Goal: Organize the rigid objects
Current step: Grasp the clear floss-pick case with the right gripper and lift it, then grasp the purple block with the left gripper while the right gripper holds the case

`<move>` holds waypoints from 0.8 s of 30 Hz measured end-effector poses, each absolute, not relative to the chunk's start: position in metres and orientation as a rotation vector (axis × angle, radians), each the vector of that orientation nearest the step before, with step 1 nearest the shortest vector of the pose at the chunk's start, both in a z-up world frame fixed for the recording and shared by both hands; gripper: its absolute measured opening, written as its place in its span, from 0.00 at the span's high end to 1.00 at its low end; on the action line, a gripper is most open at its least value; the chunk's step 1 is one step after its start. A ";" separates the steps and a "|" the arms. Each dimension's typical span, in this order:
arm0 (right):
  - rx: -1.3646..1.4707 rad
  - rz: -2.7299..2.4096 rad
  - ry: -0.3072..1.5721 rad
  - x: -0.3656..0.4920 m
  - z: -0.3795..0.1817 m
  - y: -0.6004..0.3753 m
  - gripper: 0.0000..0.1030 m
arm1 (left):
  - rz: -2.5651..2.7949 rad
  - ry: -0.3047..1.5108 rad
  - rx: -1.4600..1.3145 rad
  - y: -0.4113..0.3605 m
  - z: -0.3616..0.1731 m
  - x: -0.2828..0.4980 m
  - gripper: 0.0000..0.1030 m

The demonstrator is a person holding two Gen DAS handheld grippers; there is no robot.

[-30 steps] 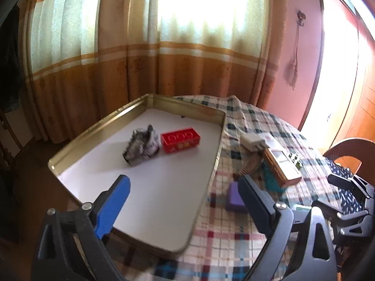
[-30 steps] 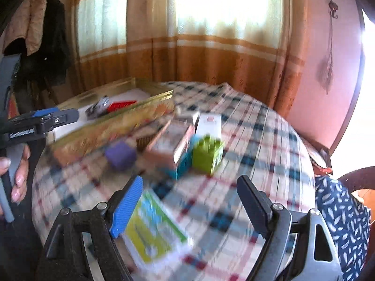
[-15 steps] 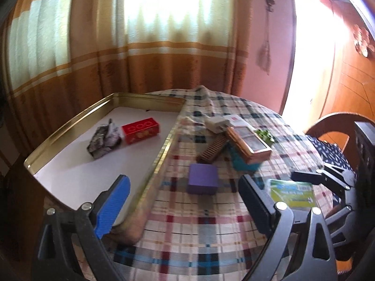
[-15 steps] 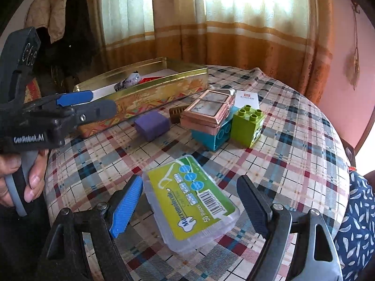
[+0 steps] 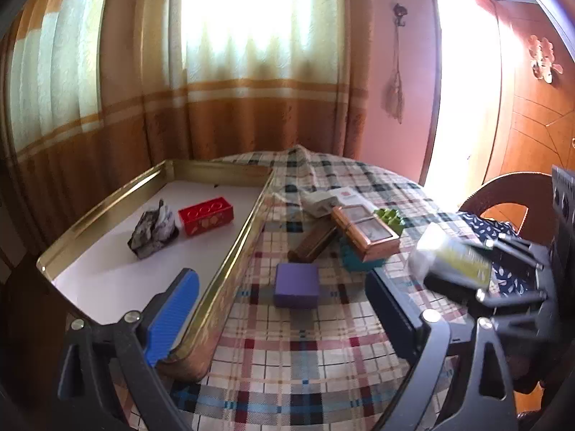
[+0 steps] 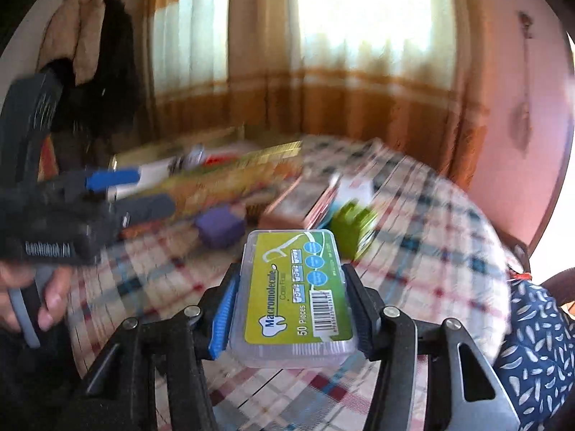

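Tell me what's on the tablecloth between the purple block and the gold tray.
Nothing: in the left wrist view, only bare plaid tablecloth separates the purple block from the gold tray wall.

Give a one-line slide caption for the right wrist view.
Right gripper clamps a clear floss-pick box above the plaid tablecloth.

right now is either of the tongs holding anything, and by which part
The right tongs grip the floss pick box by its two long sides. The left tongs are open and hold nothing.

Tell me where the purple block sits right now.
In the left wrist view, the purple block lies on the plaid tablecloth, just right of the gold tray, near the brown comb.
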State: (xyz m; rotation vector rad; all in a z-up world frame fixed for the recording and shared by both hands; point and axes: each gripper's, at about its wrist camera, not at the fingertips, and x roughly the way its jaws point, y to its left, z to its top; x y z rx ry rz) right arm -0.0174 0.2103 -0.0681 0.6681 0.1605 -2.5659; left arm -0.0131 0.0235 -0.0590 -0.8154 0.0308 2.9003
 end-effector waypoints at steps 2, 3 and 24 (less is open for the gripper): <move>0.645 -2.609 0.123 -0.021 -0.064 0.213 0.45 | 2.874 0.053 -0.827 0.029 -0.060 -0.016 0.10; 0.641 -2.631 0.104 -0.024 -0.062 0.214 0.45 | 2.858 0.061 -0.844 0.032 -0.061 -0.018 0.13; 0.665 -2.747 0.017 -0.055 -0.059 0.213 0.45 | 2.663 0.083 -1.171 0.062 -0.088 -0.078 0.45</move>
